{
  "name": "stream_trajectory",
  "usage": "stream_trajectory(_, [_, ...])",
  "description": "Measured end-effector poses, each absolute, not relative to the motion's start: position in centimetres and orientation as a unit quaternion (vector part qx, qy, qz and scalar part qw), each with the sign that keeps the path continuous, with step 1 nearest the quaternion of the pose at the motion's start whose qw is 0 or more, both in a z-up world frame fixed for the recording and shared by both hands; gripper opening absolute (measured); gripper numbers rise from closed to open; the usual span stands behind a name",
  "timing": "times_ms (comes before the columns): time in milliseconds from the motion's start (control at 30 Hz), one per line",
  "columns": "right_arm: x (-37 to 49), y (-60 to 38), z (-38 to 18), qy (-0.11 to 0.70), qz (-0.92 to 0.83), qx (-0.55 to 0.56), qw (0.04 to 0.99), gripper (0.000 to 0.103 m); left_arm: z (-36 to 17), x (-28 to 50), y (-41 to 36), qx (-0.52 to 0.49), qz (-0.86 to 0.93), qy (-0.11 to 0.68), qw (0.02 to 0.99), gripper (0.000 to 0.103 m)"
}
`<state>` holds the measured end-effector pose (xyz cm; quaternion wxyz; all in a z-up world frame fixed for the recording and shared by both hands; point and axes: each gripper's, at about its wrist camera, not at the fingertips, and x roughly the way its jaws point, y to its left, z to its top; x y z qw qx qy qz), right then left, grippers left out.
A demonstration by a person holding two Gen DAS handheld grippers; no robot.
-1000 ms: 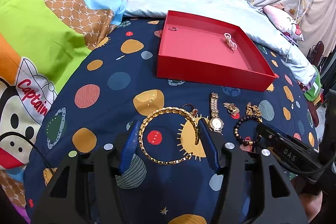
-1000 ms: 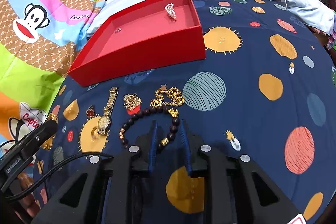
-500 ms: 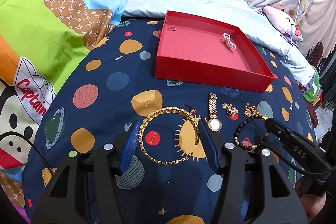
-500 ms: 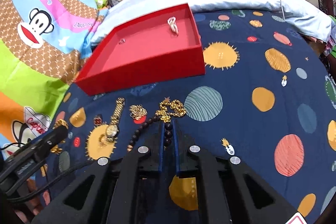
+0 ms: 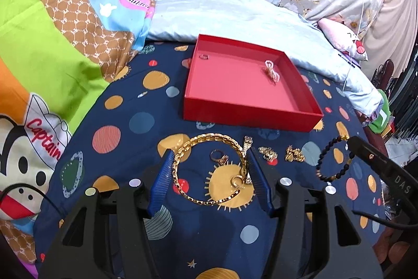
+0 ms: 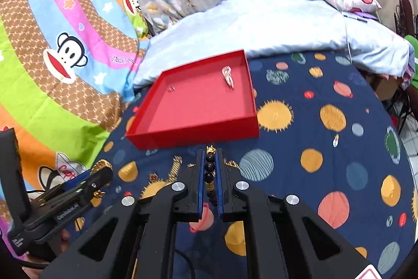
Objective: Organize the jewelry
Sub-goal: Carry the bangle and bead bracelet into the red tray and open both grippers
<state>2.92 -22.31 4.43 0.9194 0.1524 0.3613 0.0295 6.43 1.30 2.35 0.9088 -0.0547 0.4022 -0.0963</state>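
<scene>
A red tray [image 5: 250, 119] [image 6: 193, 132] lies on the dark spotted bedspread and holds a pearl piece [image 5: 271, 71] [image 6: 228, 76] and a small ring [image 5: 203, 56]. My right gripper [image 6: 210, 156] is shut on a black bead bracelet [image 6: 209, 171] and holds it lifted; the bracelet also shows hanging in the left wrist view [image 5: 333, 161]. My left gripper [image 5: 210, 161] is open, its fingers on either side of a gold chain bracelet [image 5: 209, 169]. A ring [image 5: 218, 156], a gold watch [image 5: 247, 143] and two small gold pieces [image 5: 267, 153] [image 5: 294, 154] lie in front of the tray.
A bright cartoon-monkey blanket [image 5: 52, 43] rises at the left. A pale blue quilt [image 5: 248, 22] and floral fabric lie behind the tray. The bed edge drops off at the right [image 6: 402, 122].
My right gripper has shut on the black bead bracelet and lifted it off the bedspread. My left gripper stays open around the gold bracelet and has moved slightly forward.
</scene>
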Motion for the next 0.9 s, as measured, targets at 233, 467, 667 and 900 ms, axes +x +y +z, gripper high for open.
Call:
stream_trajectory(233, [5.2, -21.5, 6.7, 0.34, 0.05, 0.145, 0.928, 0.007, 4.8, 8.6, 0.5, -0.049, -0.106, 0.377, 0.919, 0.055])
stream_trajectory(467, [10.1, -20.9, 7.7, 0.33, 0.058, 0.133, 0.933, 0.007, 6.5, 13.3, -1.3, -0.039, -0.119, 0.358, 0.925, 0.055])
stream_trajectory(667, [14.7, -21.4, 6.6, 0.341, 0.064, 0.14, 0.928, 0.007, 6.1, 18.1, -2.6, -0.041, -0.123, 0.364, 0.922, 0.055])
stream_trajectory(900, [19.2, -21.9, 4.0, 0.366, 0.064, 0.149, 0.916, 0.007, 4.0, 22.8, -4.2, -0.026, -0.118, 0.379, 0.918, 0.055])
